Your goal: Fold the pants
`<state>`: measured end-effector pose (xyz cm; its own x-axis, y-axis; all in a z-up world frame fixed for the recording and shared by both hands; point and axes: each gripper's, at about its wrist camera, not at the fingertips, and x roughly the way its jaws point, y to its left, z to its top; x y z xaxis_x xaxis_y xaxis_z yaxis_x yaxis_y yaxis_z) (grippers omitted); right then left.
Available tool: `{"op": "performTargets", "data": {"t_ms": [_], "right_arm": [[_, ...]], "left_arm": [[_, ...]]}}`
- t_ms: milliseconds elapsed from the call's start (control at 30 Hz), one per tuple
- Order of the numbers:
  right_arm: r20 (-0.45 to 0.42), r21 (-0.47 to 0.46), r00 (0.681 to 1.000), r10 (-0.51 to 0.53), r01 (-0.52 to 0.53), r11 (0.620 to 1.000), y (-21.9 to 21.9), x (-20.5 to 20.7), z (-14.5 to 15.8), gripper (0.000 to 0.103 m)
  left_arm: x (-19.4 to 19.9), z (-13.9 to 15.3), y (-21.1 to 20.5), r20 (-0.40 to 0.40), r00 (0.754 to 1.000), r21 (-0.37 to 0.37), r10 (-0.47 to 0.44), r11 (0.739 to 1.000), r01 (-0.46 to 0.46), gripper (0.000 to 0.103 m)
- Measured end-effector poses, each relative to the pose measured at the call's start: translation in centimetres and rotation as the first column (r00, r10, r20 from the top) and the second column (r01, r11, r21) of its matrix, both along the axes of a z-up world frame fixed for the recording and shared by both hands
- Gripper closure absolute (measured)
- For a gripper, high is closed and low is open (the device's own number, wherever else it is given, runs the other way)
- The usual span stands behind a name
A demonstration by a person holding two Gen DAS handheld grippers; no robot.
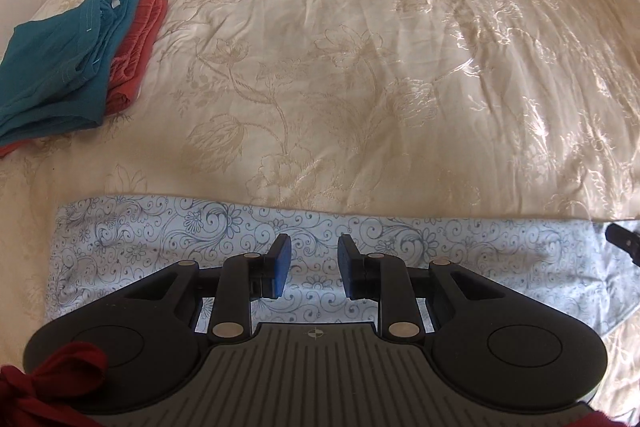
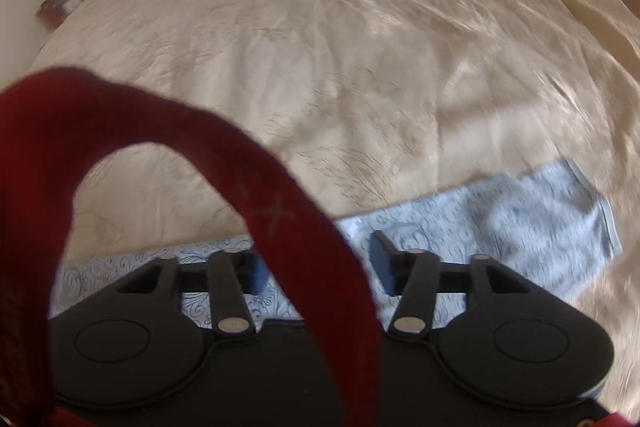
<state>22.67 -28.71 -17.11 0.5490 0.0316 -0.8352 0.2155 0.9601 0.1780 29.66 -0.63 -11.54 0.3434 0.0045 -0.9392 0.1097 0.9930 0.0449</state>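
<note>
A loop of dark red fabric (image 2: 280, 211) hangs close to the right camera, hiding part of the right gripper (image 2: 316, 267), whose jaws stand spread with nothing between them; that view is blurred. The pale blue scroll-patterned pants (image 1: 280, 251) lie flat on the near edge of the cream bedspread (image 1: 360, 67), long axis running left to right. The left gripper (image 1: 313, 267) hovers over them, fingers apart, empty. Folded teal cloth (image 1: 60, 67) sits on coral cloth (image 1: 136, 43), far left.

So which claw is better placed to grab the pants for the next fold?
Probably left: the left claw is open directly over the flat blue-patterned white pants. The right view is blurred.
</note>
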Motion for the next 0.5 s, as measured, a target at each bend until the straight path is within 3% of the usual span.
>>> {"op": "performTargets", "data": {"t_ms": [67,167,367,433,467,500], "right_arm": [[0.015,-0.079,0.981,0.193,-0.191,0.978,1.4,0.9,-0.1,0.037],[-0.011,-0.149,0.919,0.393,-0.39,0.909,3.3,2.8,-1.4,0.037],[-0.09,-0.137,0.792,0.604,-0.611,0.78,3.3,5.4,-4.3,0.039],[-0.077,-0.079,0.77,0.633,-0.638,0.766,3.2,5.2,-4.4,0.055],[-0.068,-0.049,0.763,0.643,-0.646,0.762,3.1,5.1,-4.4,0.084],[-0.064,-0.021,0.758,0.649,-0.651,0.759,3.1,4.9,-4.4,0.096]], "left_arm": [[-0.2,-0.3,0.1,-0.007,1.0,0.012,-0.012,1.0,0.012,0.078],[-0.5,-0.6,0.5,-0.006,1.0,0.034,-0.021,0.999,0.021,0.078],[-0.1,-1.7,1.5,-0.033,0.999,0.036,0.004,0.999,-0.002,0.078],[0.2,-1.9,1.5,-0.04,0.999,0.03,0.008,1.0,-0.007,0.078],[0.4,-2.0,1.5,-0.045,0.999,0.02,0.014,1.0,-0.014,0.078],[0.6,-2.1,1.6,-0.051,0.998,0.009,0.021,1.0,-0.021,0.078]]}}
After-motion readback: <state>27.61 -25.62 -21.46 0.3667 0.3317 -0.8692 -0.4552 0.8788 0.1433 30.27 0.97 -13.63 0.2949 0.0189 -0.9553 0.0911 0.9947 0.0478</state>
